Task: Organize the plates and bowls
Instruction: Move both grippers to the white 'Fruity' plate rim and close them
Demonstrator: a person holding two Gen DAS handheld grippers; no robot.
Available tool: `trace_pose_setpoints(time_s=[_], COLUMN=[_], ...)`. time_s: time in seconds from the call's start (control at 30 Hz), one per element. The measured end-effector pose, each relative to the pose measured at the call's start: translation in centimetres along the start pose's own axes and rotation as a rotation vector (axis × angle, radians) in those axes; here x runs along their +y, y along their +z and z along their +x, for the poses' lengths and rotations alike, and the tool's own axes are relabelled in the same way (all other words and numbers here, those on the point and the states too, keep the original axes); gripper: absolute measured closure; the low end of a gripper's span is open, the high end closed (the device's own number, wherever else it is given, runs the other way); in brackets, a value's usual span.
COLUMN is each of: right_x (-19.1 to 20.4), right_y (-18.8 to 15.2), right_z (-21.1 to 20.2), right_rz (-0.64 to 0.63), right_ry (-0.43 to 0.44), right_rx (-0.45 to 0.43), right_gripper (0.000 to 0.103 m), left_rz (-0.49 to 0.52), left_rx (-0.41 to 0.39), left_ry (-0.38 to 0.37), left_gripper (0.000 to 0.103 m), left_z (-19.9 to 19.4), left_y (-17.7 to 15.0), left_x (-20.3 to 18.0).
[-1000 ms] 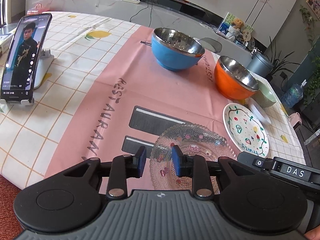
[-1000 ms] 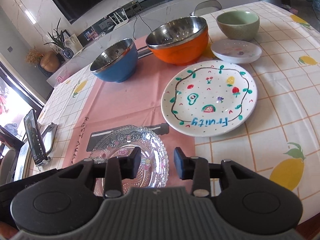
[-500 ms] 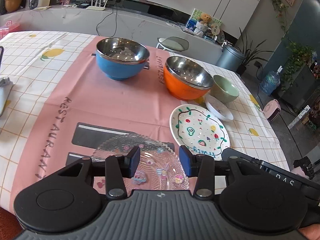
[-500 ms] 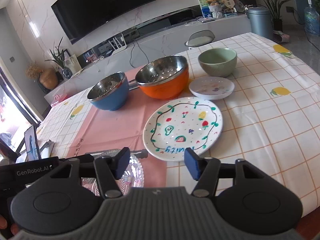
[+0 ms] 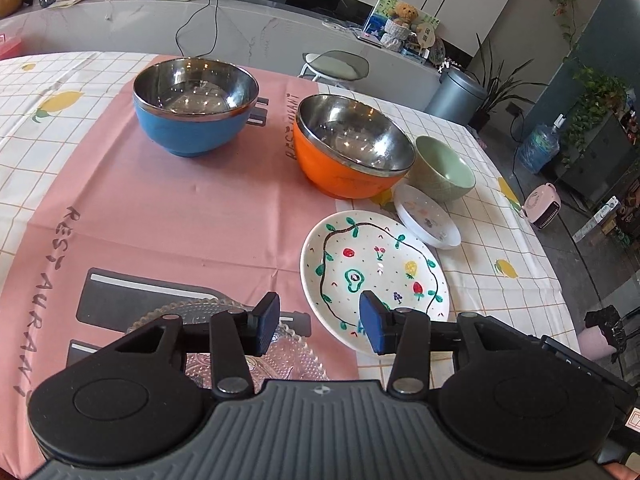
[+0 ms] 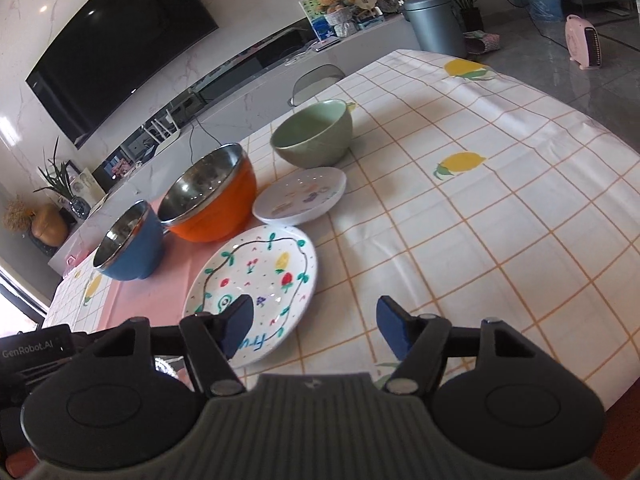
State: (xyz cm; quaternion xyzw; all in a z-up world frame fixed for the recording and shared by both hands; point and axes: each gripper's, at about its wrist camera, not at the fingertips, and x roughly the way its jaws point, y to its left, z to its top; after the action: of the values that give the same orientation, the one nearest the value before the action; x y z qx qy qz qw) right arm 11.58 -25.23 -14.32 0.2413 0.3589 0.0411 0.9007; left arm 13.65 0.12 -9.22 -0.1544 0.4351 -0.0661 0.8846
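Plates and bowls are all sitting apart on the surface (image 5: 120,208), none stacked yet. Both claws are standing released and empty: the left claw (image 5: 318,324) is hanging over the near edge of the fruit plate (image 5: 376,268), and the right claw (image 6: 316,326) is hovering at that same plate's near-right rim. Taking this plate first looks sensible; the pads should be closing on its raised rim, keeping it level while it is carried. Left of the fruit plate a glass plate (image 5: 192,316) is lying, partly hidden. Just beyond the fruit plate a small white dish (image 5: 426,216) is resting, with a green bowl (image 5: 444,168) behind it. An orange bowl (image 5: 352,144) and, further left, a blue bowl (image 5: 196,106) are completing the set: three plates, three bowls.
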Motion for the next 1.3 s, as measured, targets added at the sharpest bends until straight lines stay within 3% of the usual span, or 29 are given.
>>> trace_pose_setpoints(time_s=[0.2, 0.43, 0.5, 0.6, 0.77, 0.8, 0.83, 0.97, 1.3], right_x=[-1.6, -1.6, -1.3, -1.0, -0.9, -1.0, -1.1, -1.3, -0.7], right_y=[0.7, 1.6, 1.8, 1.9, 2.1, 2.1, 2.1, 2.3, 3.1], right_z=[1.9, 4.5, 5.2, 6.3, 7.0, 7.1, 7.1, 7.2, 5.7], right_rz=[0.051, 0.079, 0.082, 0.089, 0.099, 0.101, 0.103, 0.12, 0.138], right_ry=[-0.01, 0.044, 0.06, 0.082, 0.086, 0.081, 0.076, 0.082, 0.071], right_rx=[0.023, 0.047, 0.056, 0.069, 0.066, 0.067, 0.068, 0.076, 0.073], right_gripper=[0.042, 0.056, 0.064, 0.077, 0.09, 0.093, 0.096, 0.097, 0.096], left_rz=[-0.04, -0.058, -0.063, -0.052, -0.051, -0.053, -0.052, -0.024, -0.042], left_rx=[0.037, 0.076, 0.093, 0.085, 0.084, 0.087, 0.087, 0.07, 0.036], left_ry=[0.016, 0.043, 0.045, 0.046, 0.028, 0.009, 0.005, 0.025, -0.009], left_gripper=[0.051, 0.051, 0.053, 0.059, 0.081, 0.09, 0.09, 0.091, 0.093], left_z=[2.6, 5.4, 6.1, 6.5, 6.7, 6.8, 6.8, 6.7, 4.4], left_y=[1.2, 2.5, 2.7, 2.9, 3.0, 3.0, 3.0, 2.8, 3.3], left_x=[0.6, 1.5, 1.6, 1.6, 1.5, 1.5, 1.3, 0.8, 0.4])
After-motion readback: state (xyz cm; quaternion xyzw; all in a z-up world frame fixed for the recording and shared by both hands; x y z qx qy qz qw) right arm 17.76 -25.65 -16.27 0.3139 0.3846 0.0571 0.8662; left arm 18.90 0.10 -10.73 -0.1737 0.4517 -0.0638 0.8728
